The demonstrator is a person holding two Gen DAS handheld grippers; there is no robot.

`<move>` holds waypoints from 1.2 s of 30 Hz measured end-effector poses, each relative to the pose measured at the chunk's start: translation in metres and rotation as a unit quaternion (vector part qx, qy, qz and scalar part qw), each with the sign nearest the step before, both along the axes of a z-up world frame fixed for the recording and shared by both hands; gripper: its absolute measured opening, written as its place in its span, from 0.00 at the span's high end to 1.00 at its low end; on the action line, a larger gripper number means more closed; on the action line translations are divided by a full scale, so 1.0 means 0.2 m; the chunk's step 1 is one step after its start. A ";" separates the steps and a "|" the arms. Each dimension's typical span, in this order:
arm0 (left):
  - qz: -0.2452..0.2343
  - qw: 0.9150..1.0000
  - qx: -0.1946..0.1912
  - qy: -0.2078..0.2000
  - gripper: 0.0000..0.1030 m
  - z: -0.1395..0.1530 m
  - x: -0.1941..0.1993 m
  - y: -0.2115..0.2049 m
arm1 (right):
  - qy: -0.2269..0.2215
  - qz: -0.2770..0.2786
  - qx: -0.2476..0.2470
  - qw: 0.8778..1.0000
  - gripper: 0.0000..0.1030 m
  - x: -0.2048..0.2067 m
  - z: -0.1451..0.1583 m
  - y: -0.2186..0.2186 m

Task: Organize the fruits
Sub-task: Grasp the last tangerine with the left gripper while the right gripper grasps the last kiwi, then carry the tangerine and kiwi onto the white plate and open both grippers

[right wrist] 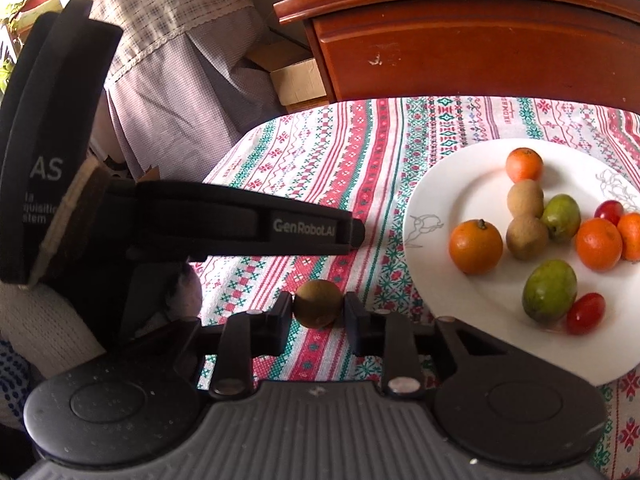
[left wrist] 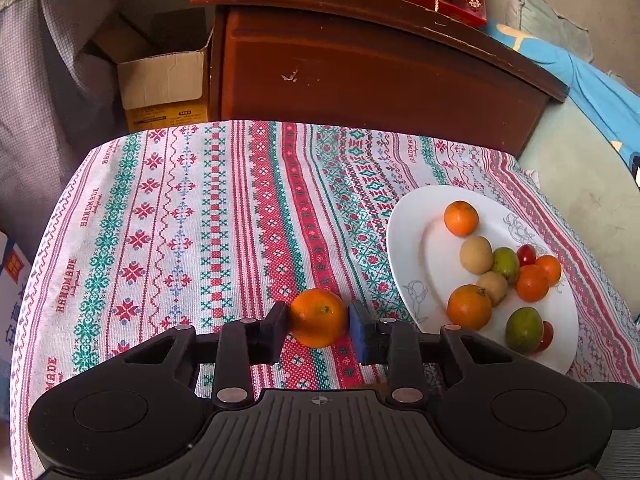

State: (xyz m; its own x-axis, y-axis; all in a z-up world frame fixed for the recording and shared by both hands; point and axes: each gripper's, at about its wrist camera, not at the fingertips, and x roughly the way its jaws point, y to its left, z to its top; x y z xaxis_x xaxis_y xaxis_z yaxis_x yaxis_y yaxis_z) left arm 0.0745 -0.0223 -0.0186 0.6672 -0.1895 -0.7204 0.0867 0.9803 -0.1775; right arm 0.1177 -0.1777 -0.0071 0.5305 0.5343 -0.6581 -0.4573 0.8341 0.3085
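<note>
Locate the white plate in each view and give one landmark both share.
Left wrist: plate at right, beyond the left gripper.
Right wrist: plate at right, beyond the right gripper.
Shared landmark: the wooden cabinet behind the table.

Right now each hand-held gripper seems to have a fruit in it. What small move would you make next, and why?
Probably lift both a little off the tablecloth. The left hand-held gripper is shut on an orange, and the right hand-held gripper is shut on a small brown fruit. Both fruits sit low over the cloth, beside the white plate, so raising them first should avoid dragging.
</note>
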 end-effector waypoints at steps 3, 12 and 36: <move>0.005 1.000 -0.003 -0.002 0.72 0.01 -0.01 0.01 | -0.003 0.001 -0.002 1.000 0.74 -0.01 0.01 0.00; 0.024 0.998 -0.038 -0.038 0.72 0.14 -0.02 0.05 | -0.041 -0.022 -0.007 0.999 0.74 -0.02 0.12 -0.06; -0.019 0.995 -0.081 -0.054 0.71 0.21 0.06 -0.19 | -0.079 -0.191 0.004 0.978 0.74 0.22 0.24 -0.53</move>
State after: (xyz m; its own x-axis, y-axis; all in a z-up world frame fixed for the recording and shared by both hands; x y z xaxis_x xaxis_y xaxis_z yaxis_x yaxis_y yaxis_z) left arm 0.0872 -0.0610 0.0237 0.7290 -0.3242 -0.6029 0.1511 0.9352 -0.3202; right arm 0.1608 -0.2840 0.0411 0.7881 0.2814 -0.5475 -0.1545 0.9513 0.2666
